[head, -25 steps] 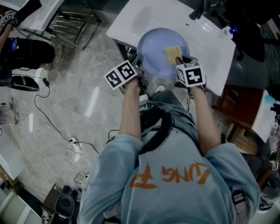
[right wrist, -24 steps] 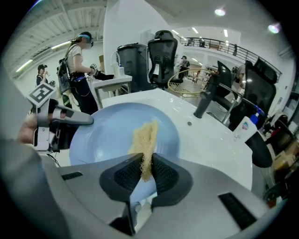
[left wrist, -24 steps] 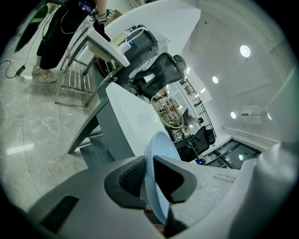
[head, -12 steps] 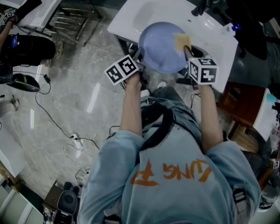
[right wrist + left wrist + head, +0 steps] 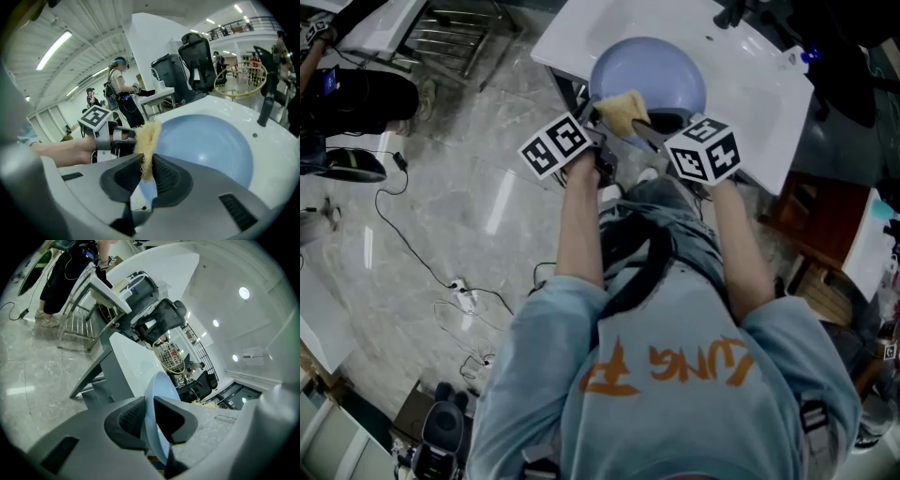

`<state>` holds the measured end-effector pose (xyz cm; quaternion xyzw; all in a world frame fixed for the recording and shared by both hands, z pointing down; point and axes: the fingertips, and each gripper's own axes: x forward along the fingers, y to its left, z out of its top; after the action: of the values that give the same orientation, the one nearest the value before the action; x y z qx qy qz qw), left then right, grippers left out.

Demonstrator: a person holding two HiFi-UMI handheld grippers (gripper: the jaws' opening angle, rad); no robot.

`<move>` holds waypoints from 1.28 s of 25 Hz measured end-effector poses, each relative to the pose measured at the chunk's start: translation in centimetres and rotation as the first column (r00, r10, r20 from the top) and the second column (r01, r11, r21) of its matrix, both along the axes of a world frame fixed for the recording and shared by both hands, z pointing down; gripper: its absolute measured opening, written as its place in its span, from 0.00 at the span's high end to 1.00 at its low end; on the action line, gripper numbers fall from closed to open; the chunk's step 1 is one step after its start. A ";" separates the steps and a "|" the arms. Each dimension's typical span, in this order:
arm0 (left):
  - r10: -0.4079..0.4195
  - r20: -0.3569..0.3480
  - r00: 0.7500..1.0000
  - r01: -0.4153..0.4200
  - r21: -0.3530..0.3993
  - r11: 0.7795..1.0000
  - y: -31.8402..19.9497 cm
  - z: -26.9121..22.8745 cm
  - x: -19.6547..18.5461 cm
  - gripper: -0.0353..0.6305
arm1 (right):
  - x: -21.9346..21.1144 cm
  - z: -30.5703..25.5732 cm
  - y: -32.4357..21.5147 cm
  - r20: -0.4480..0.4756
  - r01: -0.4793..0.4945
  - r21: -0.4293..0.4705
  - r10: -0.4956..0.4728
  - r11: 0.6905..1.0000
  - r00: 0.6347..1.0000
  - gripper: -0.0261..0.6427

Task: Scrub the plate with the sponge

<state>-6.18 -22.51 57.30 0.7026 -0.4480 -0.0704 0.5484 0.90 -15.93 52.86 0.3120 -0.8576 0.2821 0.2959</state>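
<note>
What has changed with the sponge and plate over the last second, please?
The right tool swept the sponge from the right side of the plate to its near-left edge, beside the left tool. Both grips held: left on the rim, right on the sponge.

Head view: dim, cool-toned, fairly sharp; pale glare streaks on polished floor (image 5: 497, 211); white sink (image 5: 750, 89) brightest. Left and right gripper views: brighter, fisheye-bowed, black vignetted corners. Sources: round ceiling lamps (image 5: 243, 292); strip light (image 5: 54, 49). Nearest foreground soft in both.
</note>
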 end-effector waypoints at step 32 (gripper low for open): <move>0.057 0.002 0.998 -0.057 0.038 0.998 -0.9 -0.7 1.7 0.87 | 16.5 2.3 -2.0 -0.449 -0.290 0.144 0.324 0.946 0.833 0.88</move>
<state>-4.45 -23.37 56.63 0.7254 -0.4267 -0.0629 0.5365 17.37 -17.91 55.19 0.5142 -0.7092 0.2124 0.4330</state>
